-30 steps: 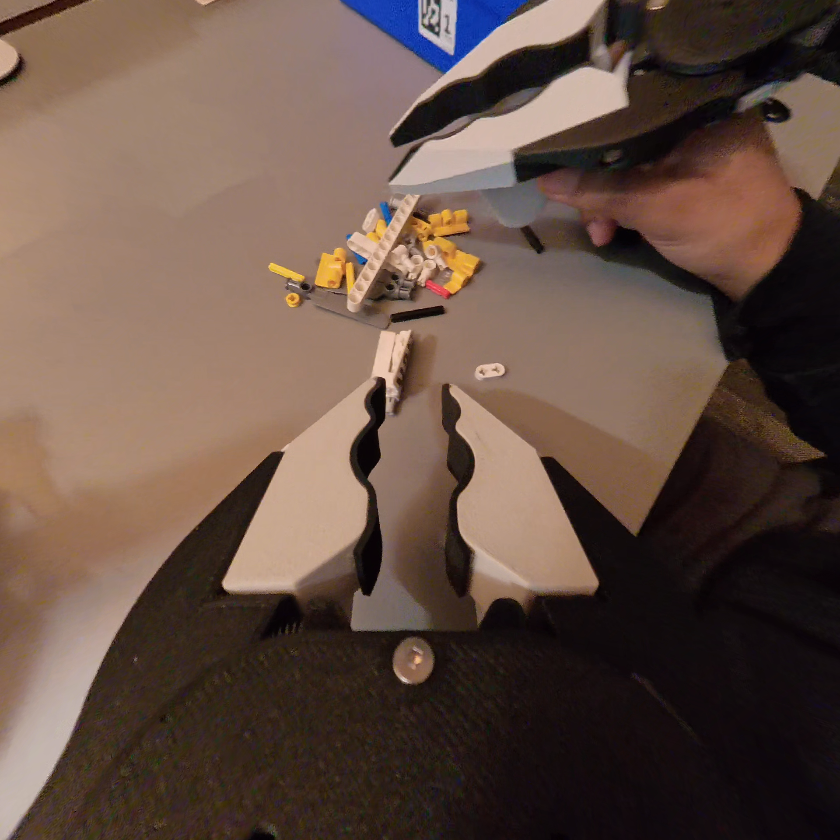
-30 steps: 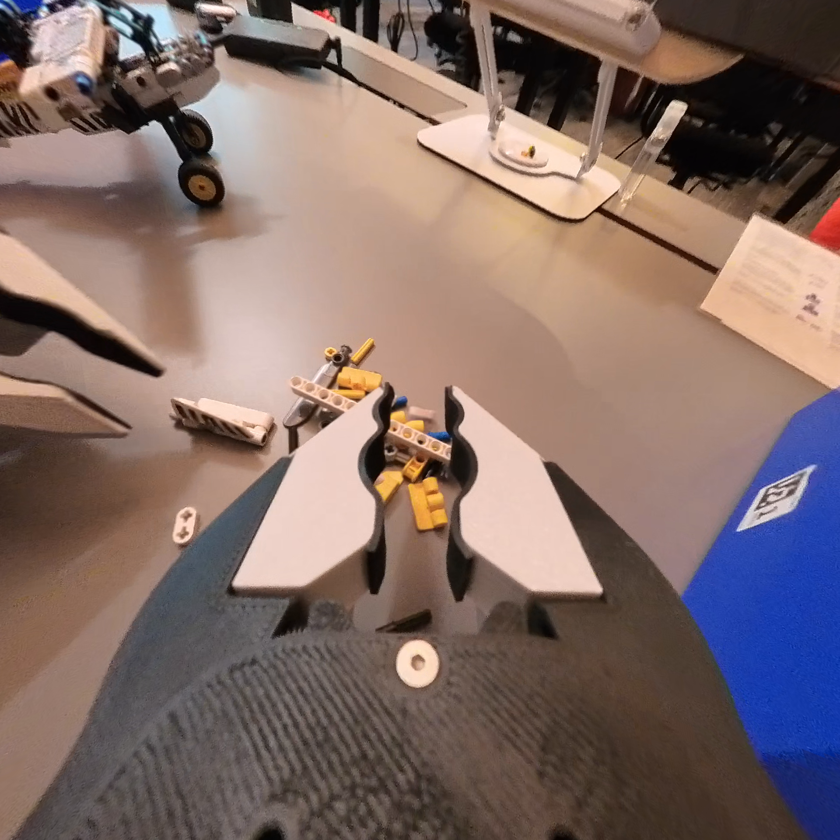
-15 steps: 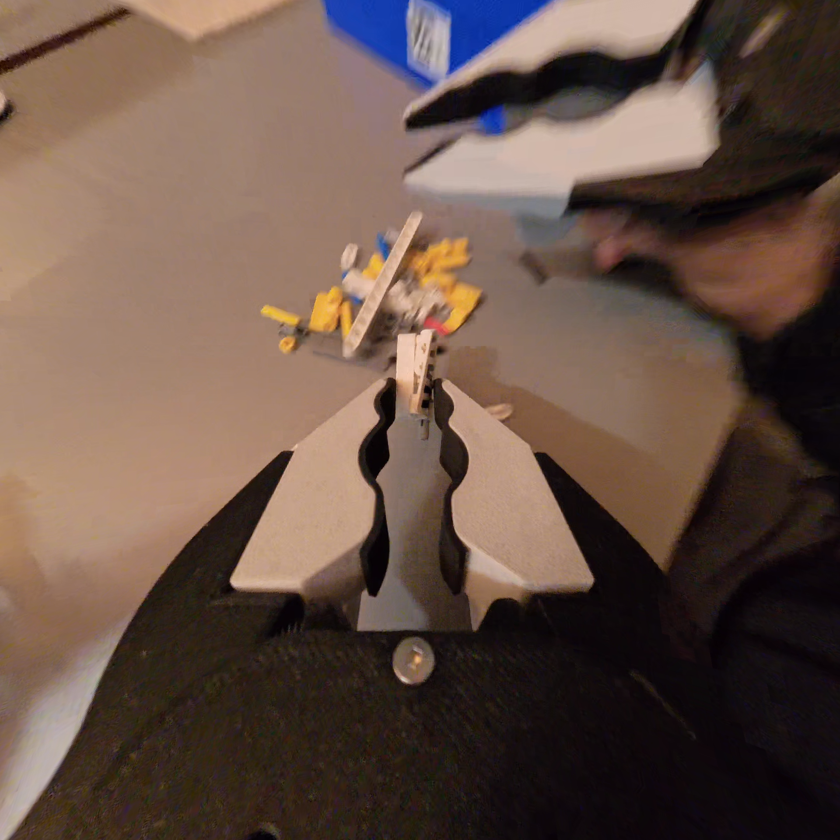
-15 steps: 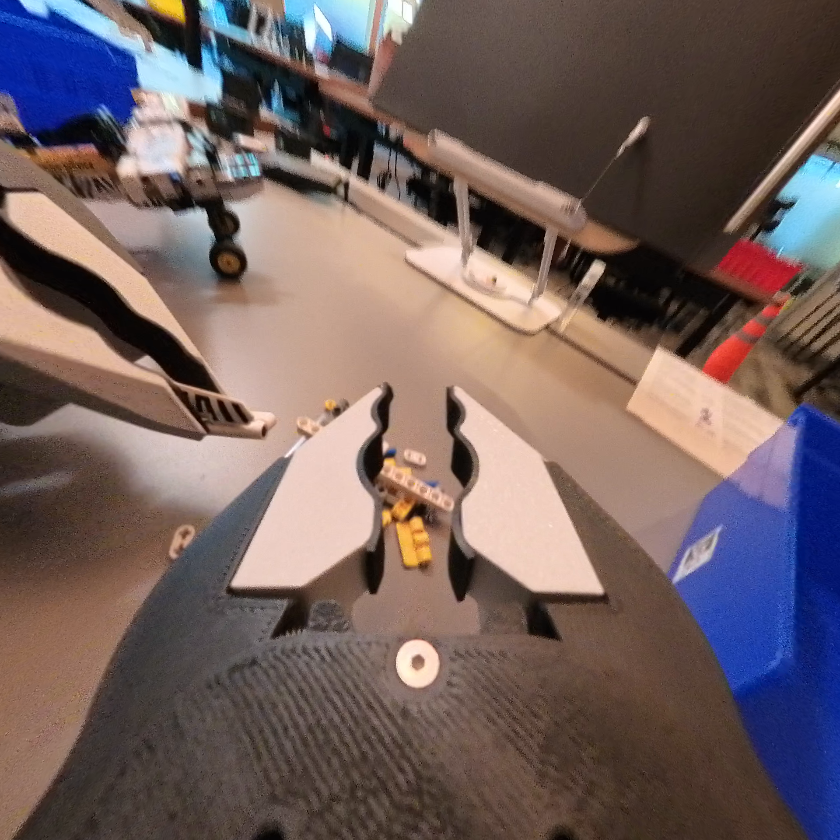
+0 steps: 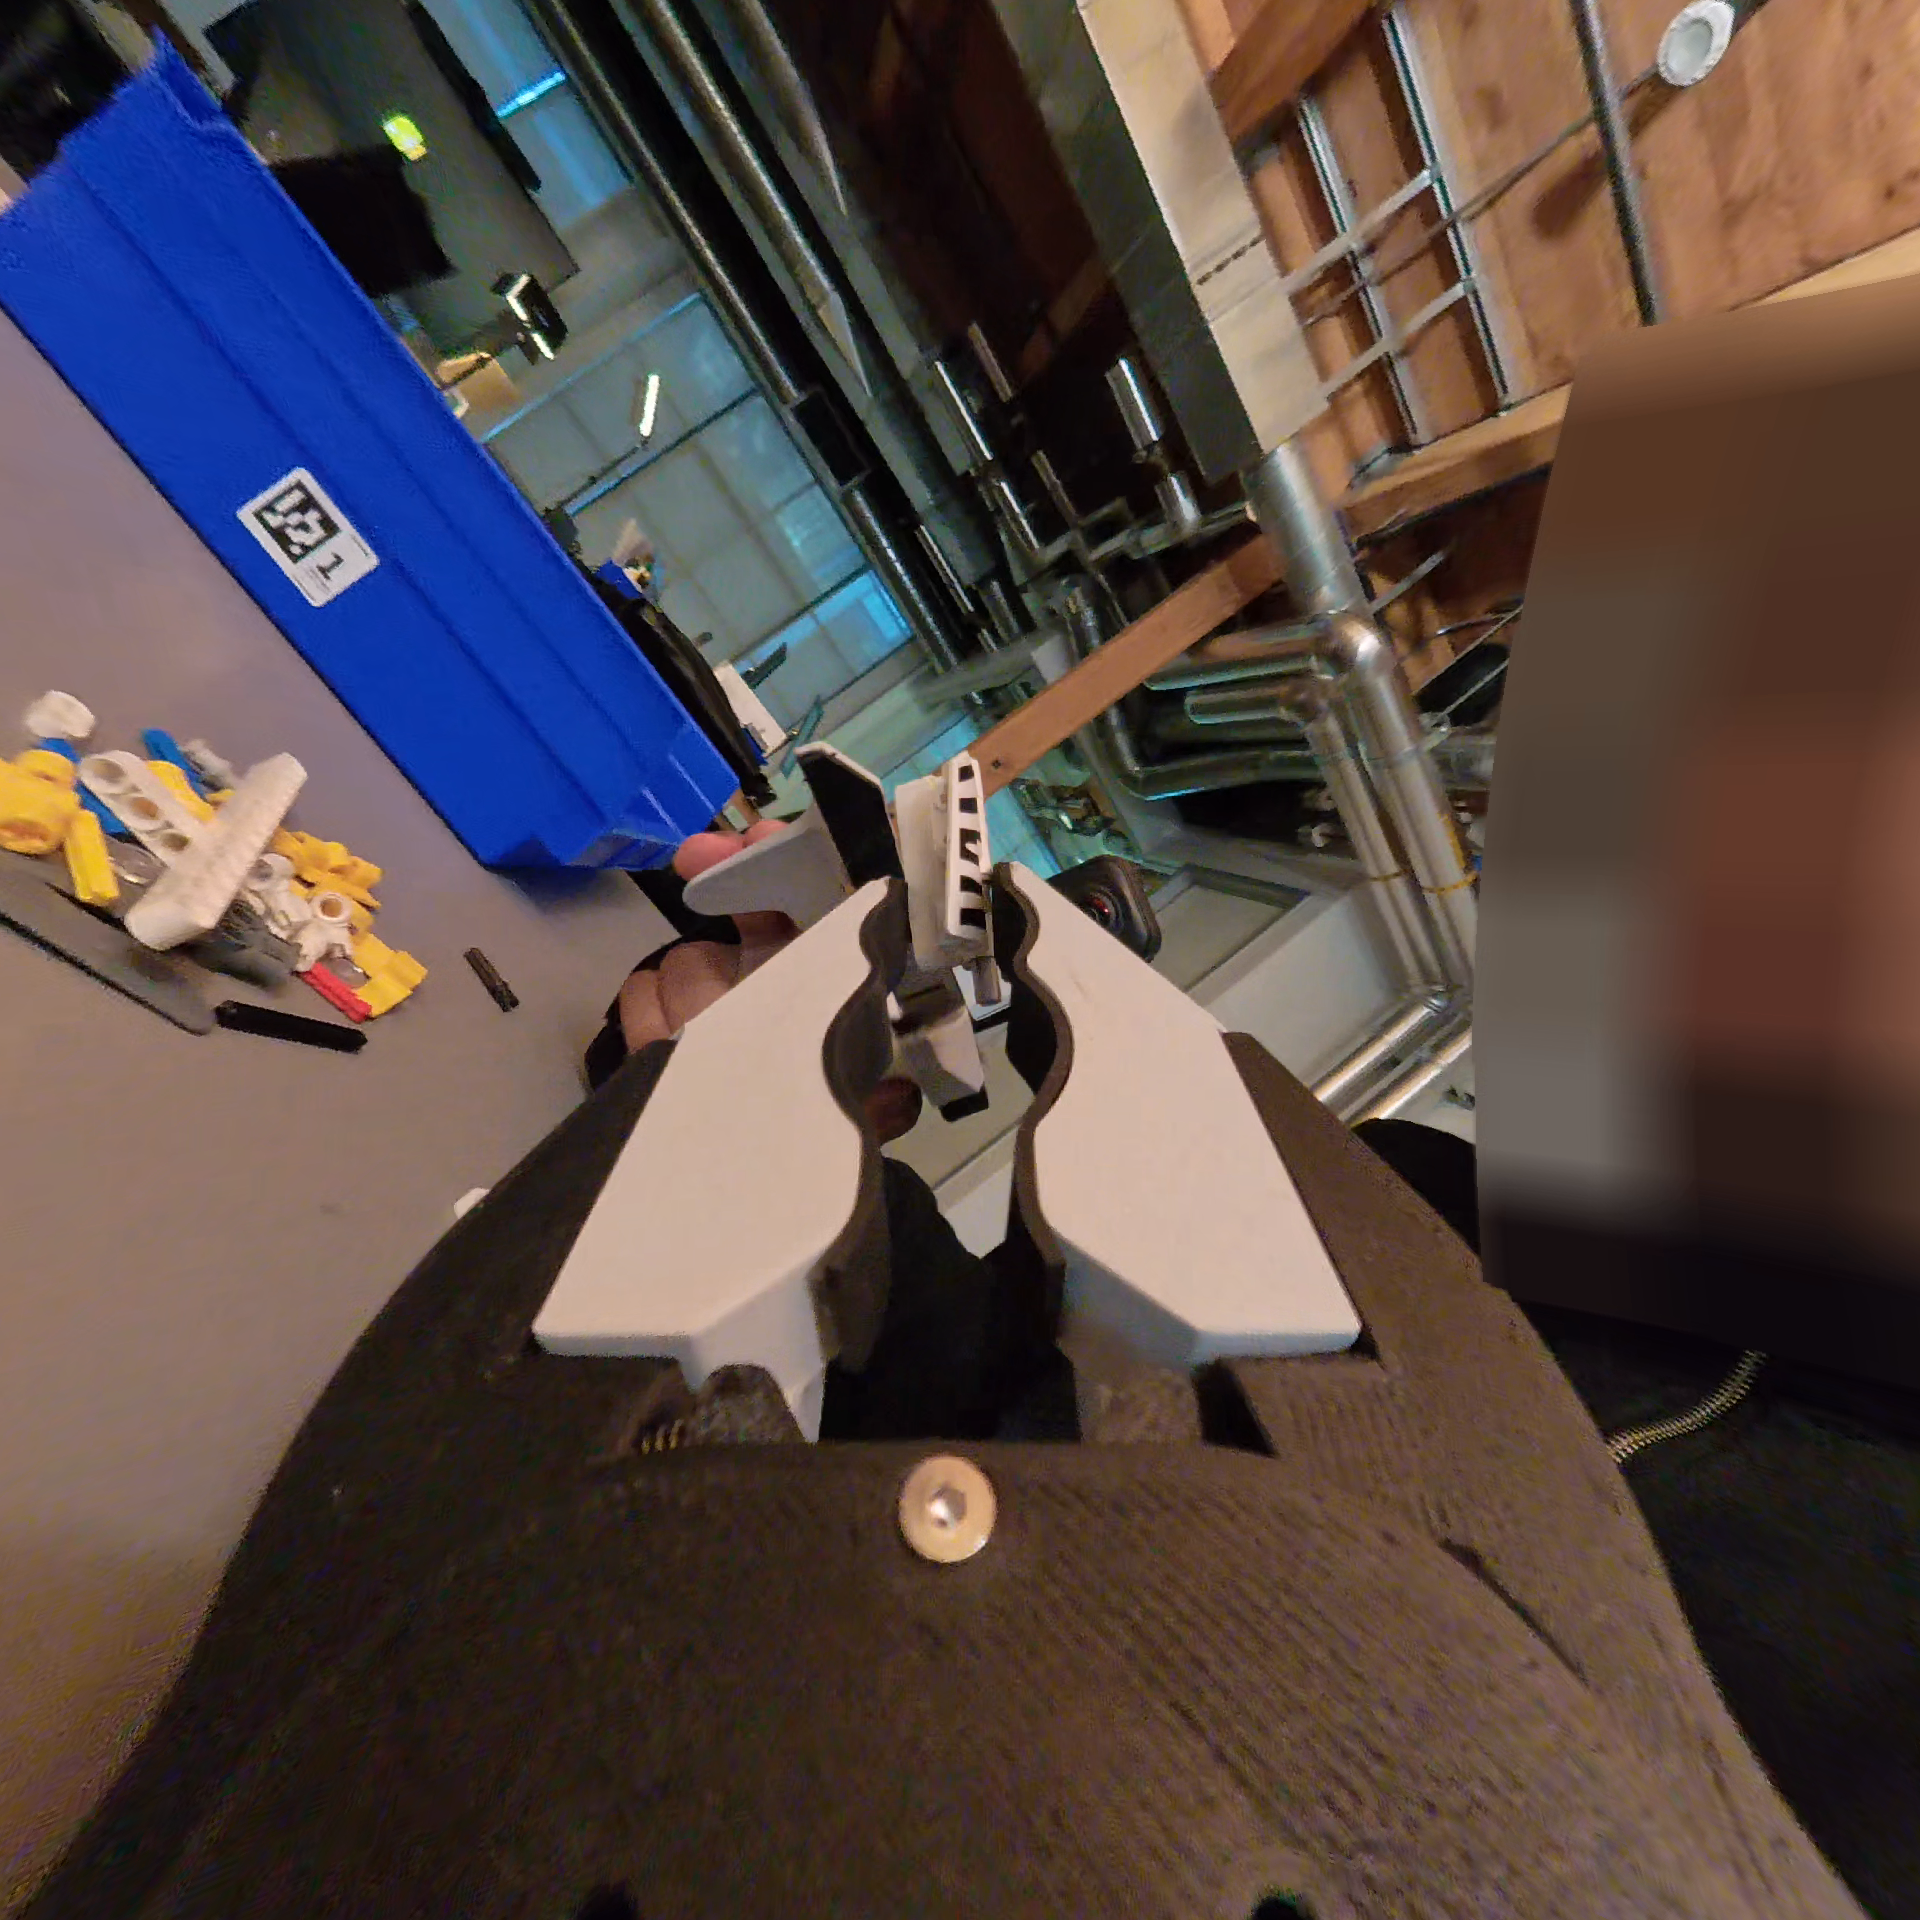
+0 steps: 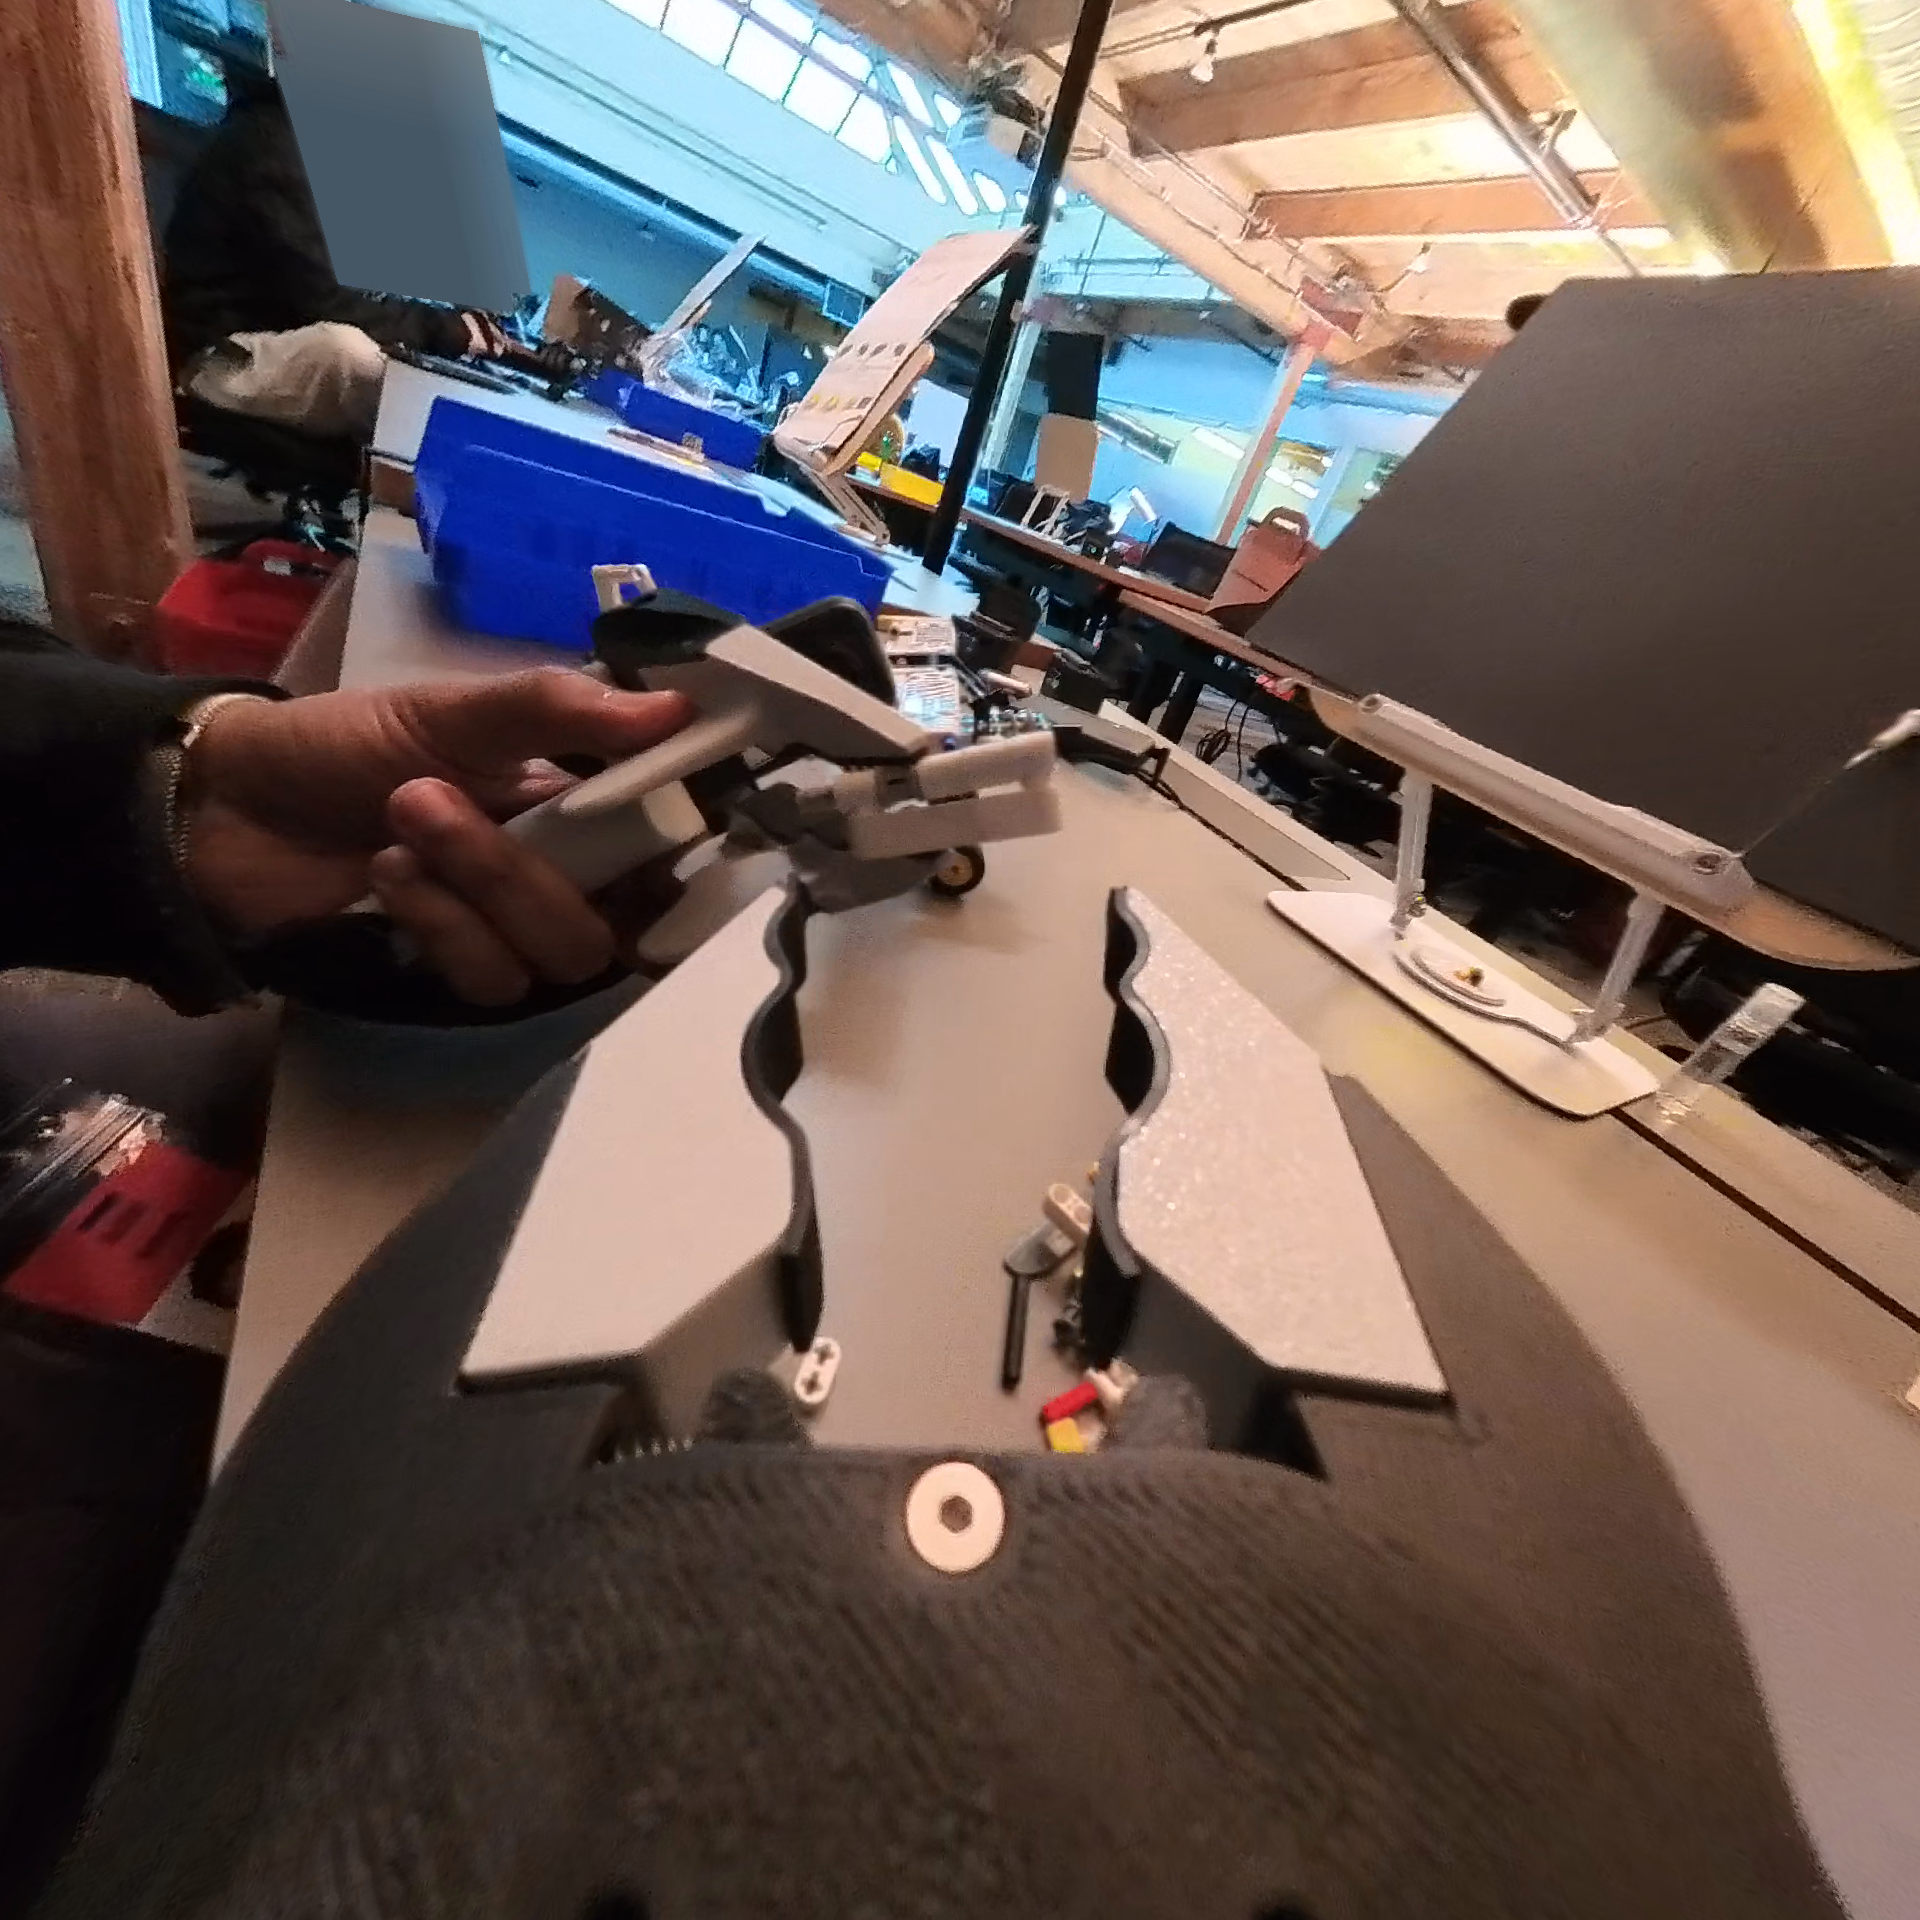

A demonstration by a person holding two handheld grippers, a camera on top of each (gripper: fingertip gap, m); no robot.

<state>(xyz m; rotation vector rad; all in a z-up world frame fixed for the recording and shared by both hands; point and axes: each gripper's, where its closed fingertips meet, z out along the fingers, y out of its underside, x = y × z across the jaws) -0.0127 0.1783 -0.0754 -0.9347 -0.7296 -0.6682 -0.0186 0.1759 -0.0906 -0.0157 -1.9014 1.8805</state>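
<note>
Grey desk point(image 5: 156, 1195) surface fills the near left of the scene, with an open workshop of pipes and timber beams behind. At far left lies a pile of small bricks point(image 5: 208, 862), yellow, white, blue and red, with a long white beam on top; just right of it lie two loose black pins point(image 5: 291, 1027). Behind the pile stands a blue bin point(image 5: 343, 436) bearing a printed marker.

Right of centre, the left claw point(image 5: 940, 914) is raised off the desk and pinches a white striped piece point(image 5: 951, 862) upright between its fingertips; both pads press on its lower part, the upper part standing free. The right claw point(image 6: 951, 914) is spread wide and holds nothing. Its near fingertip sits just beside the white striped piece. A wheeled model point(image 6: 935, 862) stands on the desk farther off.

Risk, as a judgement: the pinch covers only the lower end of the piece, so a sideways push from the spread claw could pivot it or lever it out, dropping it among the loose bricks. A misaligned closing could also strike the left fingertips.
</note>
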